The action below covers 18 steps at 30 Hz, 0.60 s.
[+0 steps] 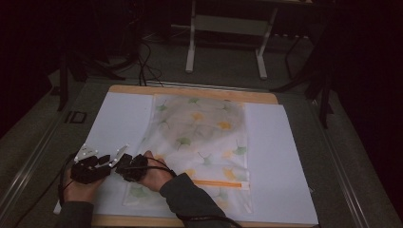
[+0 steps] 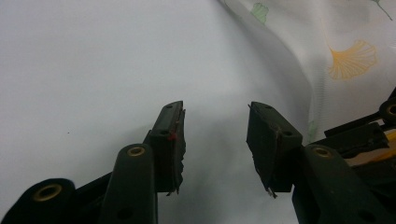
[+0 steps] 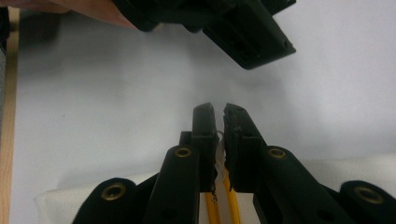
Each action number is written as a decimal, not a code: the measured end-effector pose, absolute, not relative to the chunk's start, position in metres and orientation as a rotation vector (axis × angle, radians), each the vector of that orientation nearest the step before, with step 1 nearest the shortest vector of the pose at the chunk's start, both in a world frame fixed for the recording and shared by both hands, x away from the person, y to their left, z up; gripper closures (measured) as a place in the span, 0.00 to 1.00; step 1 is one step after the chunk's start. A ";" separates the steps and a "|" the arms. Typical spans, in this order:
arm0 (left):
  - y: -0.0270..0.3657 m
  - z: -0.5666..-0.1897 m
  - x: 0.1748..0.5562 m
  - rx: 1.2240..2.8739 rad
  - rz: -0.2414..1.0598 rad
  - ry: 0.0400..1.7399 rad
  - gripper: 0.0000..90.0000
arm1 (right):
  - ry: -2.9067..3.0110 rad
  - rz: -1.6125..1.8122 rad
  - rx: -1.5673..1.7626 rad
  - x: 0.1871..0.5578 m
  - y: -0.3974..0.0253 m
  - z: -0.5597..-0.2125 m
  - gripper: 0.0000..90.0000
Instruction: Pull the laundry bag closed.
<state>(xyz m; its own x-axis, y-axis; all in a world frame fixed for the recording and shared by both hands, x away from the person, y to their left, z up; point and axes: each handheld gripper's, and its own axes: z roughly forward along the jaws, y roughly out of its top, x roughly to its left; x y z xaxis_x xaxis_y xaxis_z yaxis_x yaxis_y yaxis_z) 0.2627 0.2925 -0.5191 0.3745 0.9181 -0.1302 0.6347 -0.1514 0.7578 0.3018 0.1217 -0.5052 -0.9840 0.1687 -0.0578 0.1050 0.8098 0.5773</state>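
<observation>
The cloth [image 1: 204,142], white and printed with green and orange fan-shaped leaves, lies spread on a white sheet [image 1: 280,156] that covers the wooden bench [image 1: 190,90]. An orange band [image 1: 221,183] crosses it near the edge closest to us. It looks thin, soft and slightly translucent, with shallow wrinkles, so we judge it will drape and slide rather than hold a shape.

We hold the right gripper [image 3: 219,109] nearly closed on the cloth's corner: a sliver of white fabric shows between its jaws, and two orange lines run beneath them. The cloth lies behind and under this gripper, the bare sheet ahead of it. In the high view the right gripper [image 1: 124,164] sits at the cloth's left edge.

The left gripper [image 2: 215,121] stands released, jaws well apart over bare sheet, with the cloth's edge [image 2: 299,79] ahead and to its right. The left gripper [image 1: 102,161] is just beside the right one.

Risks, as we judge them:
- The pinch takes only a thin margin of fabric; a quick pull could slip it free.
- The two grippers are so close that they may collide when either moves.
- If the left gripper closes too low, it may catch the sheet along with the cloth and drag both.
</observation>
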 end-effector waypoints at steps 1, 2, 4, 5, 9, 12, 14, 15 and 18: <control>0.293 -0.519 0.263 1.876 0.474 1.346 0.63 | 2.874 0.922 0.220 0.302 0.122 -0.505 0.93; 0.293 -0.519 0.263 1.877 0.474 1.347 0.63 | 2.876 0.926 0.225 0.301 0.121 -0.504 0.93; 0.294 -0.519 0.263 1.876 0.473 1.348 0.63 | 2.871 0.933 0.224 0.301 0.120 -0.503 0.93; 0.294 -0.519 0.263 1.875 0.473 1.348 0.63 | 2.866 0.936 0.215 0.301 0.119 -0.502 0.93; 0.293 -0.519 0.262 1.880 0.476 1.345 0.63 | 2.865 0.944 0.220 0.300 0.113 -0.499 0.93; 0.293 -0.519 0.262 1.879 0.476 1.346 0.63 | 2.858 0.952 0.209 0.298 0.107 -0.498 0.93; 0.293 -0.519 0.262 1.881 0.476 1.346 0.63 | 2.856 0.964 0.208 0.297 0.103 -0.497 0.93; 0.293 -0.519 0.262 1.880 0.475 1.346 0.63 | 2.856 0.962 0.195 0.296 0.100 -0.497 0.93; 0.292 -0.519 0.263 1.883 0.474 1.346 0.63 | 2.857 0.963 0.166 0.294 0.090 -0.498 0.93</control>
